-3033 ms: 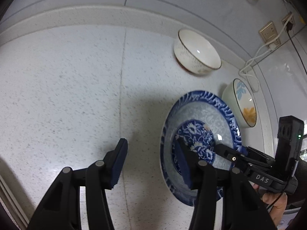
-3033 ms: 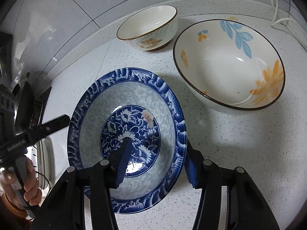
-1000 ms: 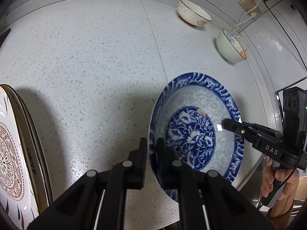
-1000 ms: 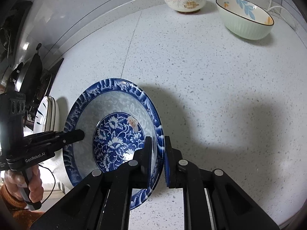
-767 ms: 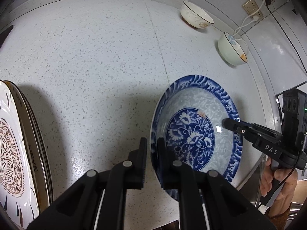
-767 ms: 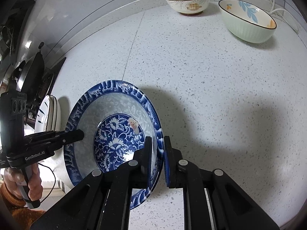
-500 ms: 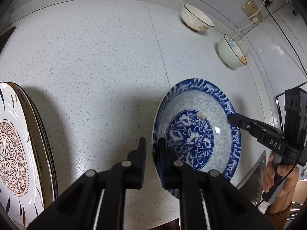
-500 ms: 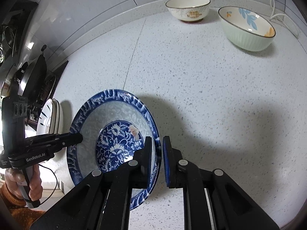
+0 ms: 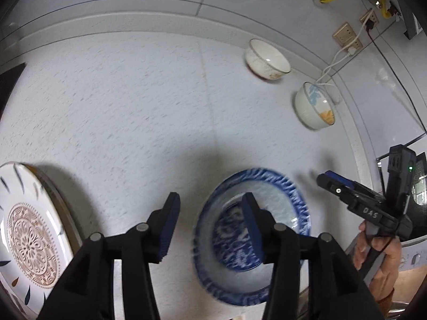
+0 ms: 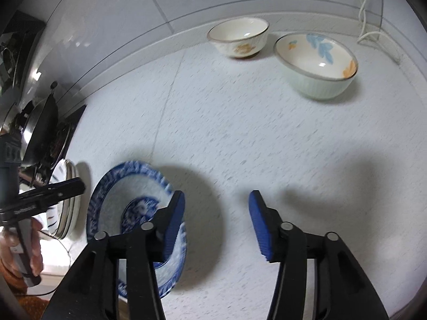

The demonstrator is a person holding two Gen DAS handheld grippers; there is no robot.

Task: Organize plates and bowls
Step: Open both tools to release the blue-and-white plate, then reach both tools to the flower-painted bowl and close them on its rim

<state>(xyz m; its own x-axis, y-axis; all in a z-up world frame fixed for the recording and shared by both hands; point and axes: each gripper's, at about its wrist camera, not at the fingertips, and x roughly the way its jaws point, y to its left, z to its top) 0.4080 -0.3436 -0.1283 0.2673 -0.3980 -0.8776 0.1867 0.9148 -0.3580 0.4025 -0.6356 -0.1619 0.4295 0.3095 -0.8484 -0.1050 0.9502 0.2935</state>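
The blue-and-white patterned plate (image 9: 269, 192) lies on the speckled white counter near its front edge; it also shows in the right wrist view (image 10: 128, 186). My left gripper (image 9: 210, 224) is open and empty, its right finger over the plate's left half. My right gripper (image 10: 216, 222) is open and empty, its left finger over the plate's right rim. A small cream bowl (image 9: 267, 60) (image 10: 238, 38) and a larger pale green flowered bowl (image 9: 315, 109) (image 10: 317, 65) stand at the back. A stack of patterned plates (image 9: 29, 237) (image 10: 65, 197) sits at the left.
A black stove with a pan (image 10: 40, 128) is at the far left. Wall sockets with a white cable (image 9: 347, 40) are behind the bowls. The counter's front edge runs just below the blue plate.
Both grippers, shut on the blue plate's rim half a second ago, have opened and let it go. The plate now rests on the counter, and both grippers have drawn back.
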